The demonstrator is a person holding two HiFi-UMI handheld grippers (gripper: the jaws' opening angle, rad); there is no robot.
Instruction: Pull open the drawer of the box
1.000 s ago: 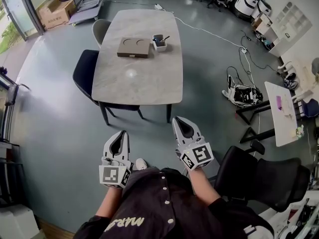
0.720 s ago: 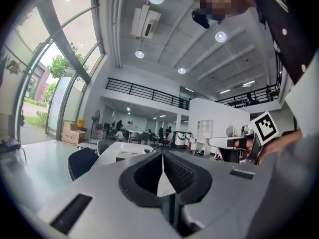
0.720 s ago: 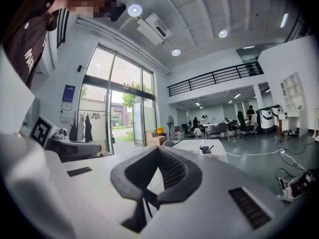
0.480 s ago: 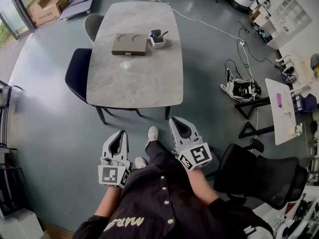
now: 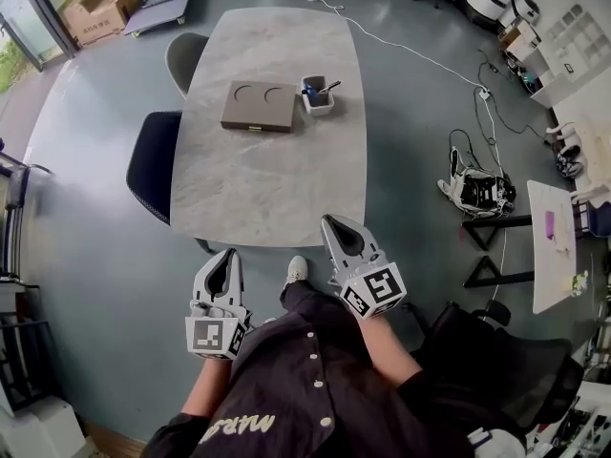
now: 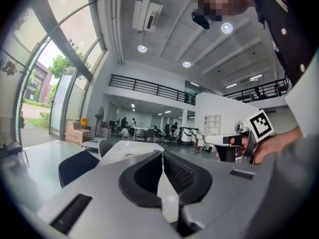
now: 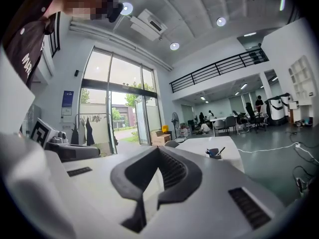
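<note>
A flat brown box [image 5: 259, 106] with two round recesses in its top lies on the far half of the grey marble table [image 5: 267, 179]; its drawer front faces me and looks closed. My left gripper [image 5: 227, 257] and right gripper [image 5: 334, 223] are held at waist height, short of the table's near edge and far from the box. Both are shut with nothing in them. In the left gripper view the left gripper [image 6: 162, 153] points level towards the table [image 6: 124, 151], its jaw tips touching. The jaws of the right gripper [image 7: 158, 149] also meet. The box is not clear in either gripper view.
A white holder with pens [image 5: 316, 93] stands just right of the box. A dark chair [image 5: 153, 165] and a grey chair [image 5: 184, 57] sit at the table's left side. A black office chair [image 5: 496, 351] is at my right, with cables [image 5: 477, 184] on the floor.
The person has walked towards the table, which now lies closer below. Both grippers came forward with the body and stayed shut.
</note>
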